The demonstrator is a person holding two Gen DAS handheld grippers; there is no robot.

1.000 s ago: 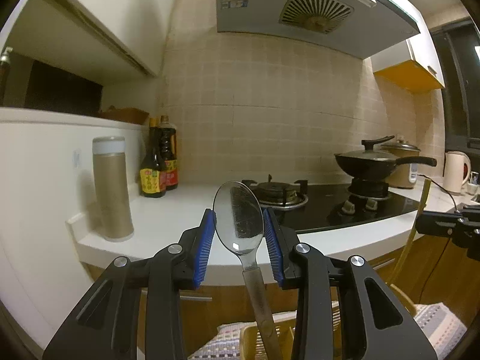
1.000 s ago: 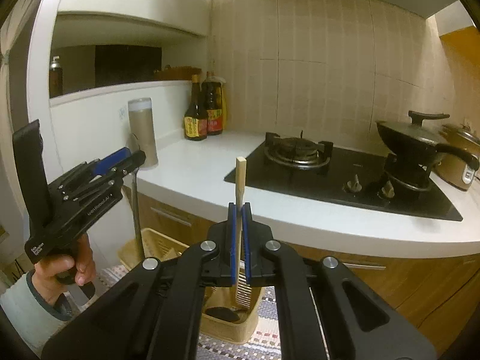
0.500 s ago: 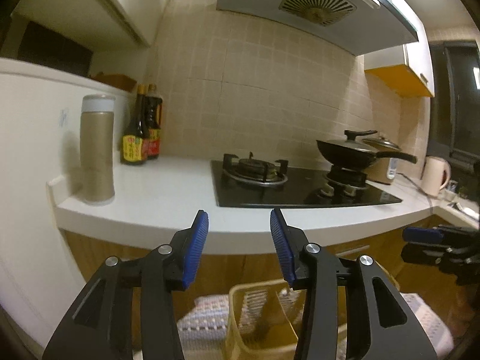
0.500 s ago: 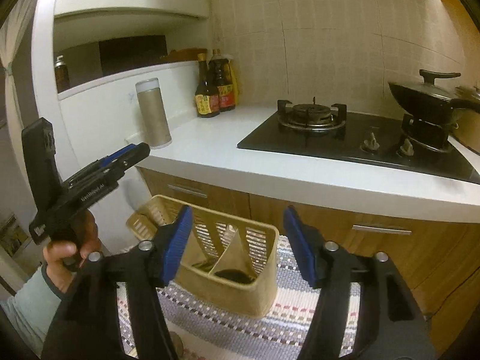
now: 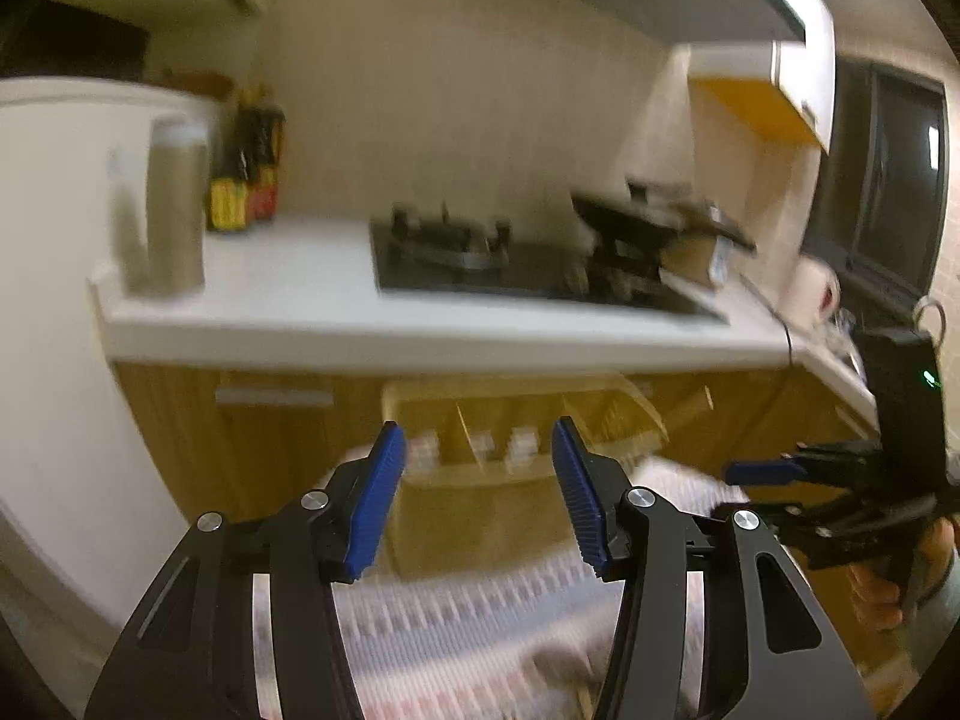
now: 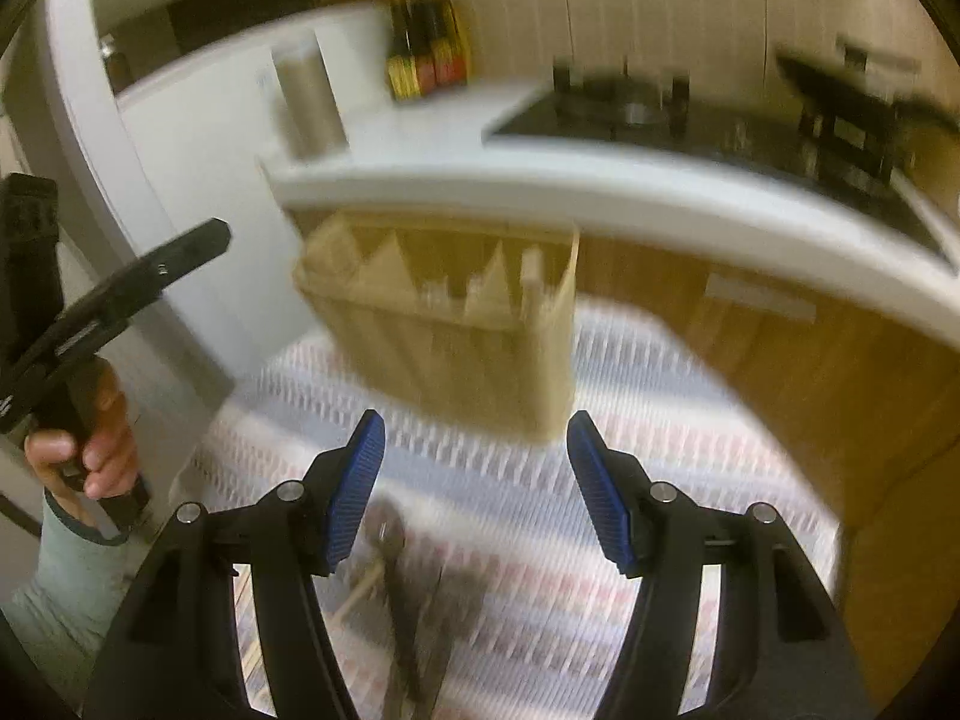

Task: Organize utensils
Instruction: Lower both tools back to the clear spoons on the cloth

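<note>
Both grippers are empty, the left gripper (image 5: 477, 495) with its jaws opening and the right gripper (image 6: 477, 489) spread wide, so lower the right over the blurred utensils (image 6: 414, 594) lying just below its fingertips, with the yellow caddy (image 6: 444, 324) beyond them, and close on one handle.

White countertop (image 5: 288, 276), black gas hob (image 5: 480, 264) set in it, dark pan (image 5: 648, 222) on the burner, sauce bottles (image 6: 429, 54) by the wall, tall beige canister (image 5: 174, 210), striped rug (image 6: 540, 480) below.
</note>
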